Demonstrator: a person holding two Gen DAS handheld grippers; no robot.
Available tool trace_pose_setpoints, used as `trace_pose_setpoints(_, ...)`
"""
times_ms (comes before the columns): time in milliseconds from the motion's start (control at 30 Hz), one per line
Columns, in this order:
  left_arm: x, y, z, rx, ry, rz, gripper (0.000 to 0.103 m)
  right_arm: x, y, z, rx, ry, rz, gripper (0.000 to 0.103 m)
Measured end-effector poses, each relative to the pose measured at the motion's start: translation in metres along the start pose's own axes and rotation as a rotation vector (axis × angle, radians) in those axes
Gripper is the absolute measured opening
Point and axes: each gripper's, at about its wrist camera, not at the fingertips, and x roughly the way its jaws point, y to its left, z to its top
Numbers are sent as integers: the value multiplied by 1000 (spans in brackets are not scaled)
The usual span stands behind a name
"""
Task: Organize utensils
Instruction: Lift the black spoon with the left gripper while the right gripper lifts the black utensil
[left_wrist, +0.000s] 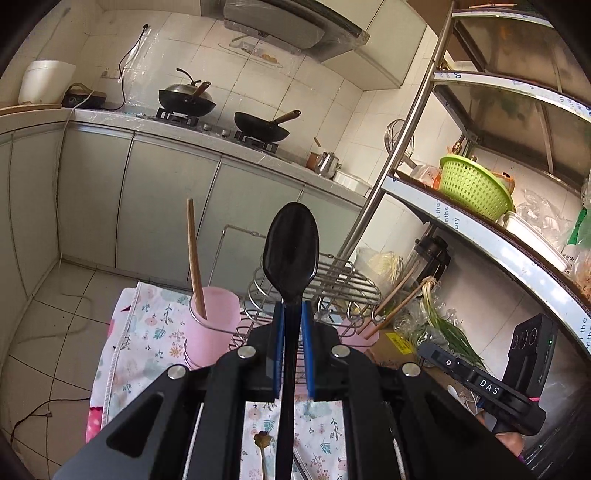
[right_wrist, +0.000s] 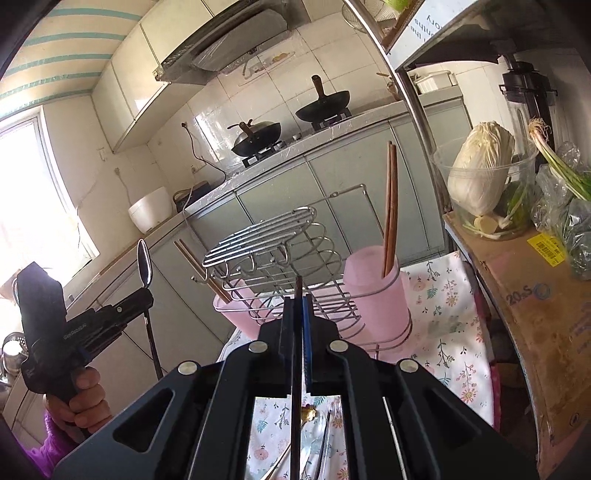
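My left gripper (left_wrist: 292, 308) is shut on a black spoon (left_wrist: 291, 251), bowl upward, held above the floral cloth (left_wrist: 147, 332). It also shows in the right wrist view (right_wrist: 146, 291) at left, with the spoon (right_wrist: 144, 262). My right gripper (right_wrist: 298, 299) is shut on a thin dark chopstick (right_wrist: 296, 354). A wire rack (right_wrist: 273, 243) carries two pink cups: one (right_wrist: 376, 295) holds brown chopsticks (right_wrist: 390, 206), the other (right_wrist: 236, 310) holds a chopstick too. In the left wrist view the left cup (left_wrist: 210, 325) holds a chopstick (left_wrist: 195, 258). Loose utensils (right_wrist: 314, 435) lie on the cloth.
A metal shelf (left_wrist: 480, 229) with a green basket (left_wrist: 472, 184) stands at right. A cardboard box (right_wrist: 517, 295) holds cabbage (right_wrist: 480, 170) and greens. Kitchen counter with woks (left_wrist: 262, 127) lies behind. A gold spoon (left_wrist: 263, 443) lies on the cloth.
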Motion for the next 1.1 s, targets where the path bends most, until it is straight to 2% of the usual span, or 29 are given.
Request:
trace_pose_setpoints(367,-12,7,35,-13,-104,-17,8,-1,20,44,-52,-86,-5,5)
trace_pose_setpoints(800,-1,16,68,-3,-224,18,8,-8,28,105,-115,-232,-38,5)
trace_pose_setpoints(900,8,17,72,3,-239,31,8,-5,27,115,-143,-283,-68,5)
trace_pose_setpoints(1100,29,21,70,2,-263,41,8,18,18,117,-196,-329,-143,5)
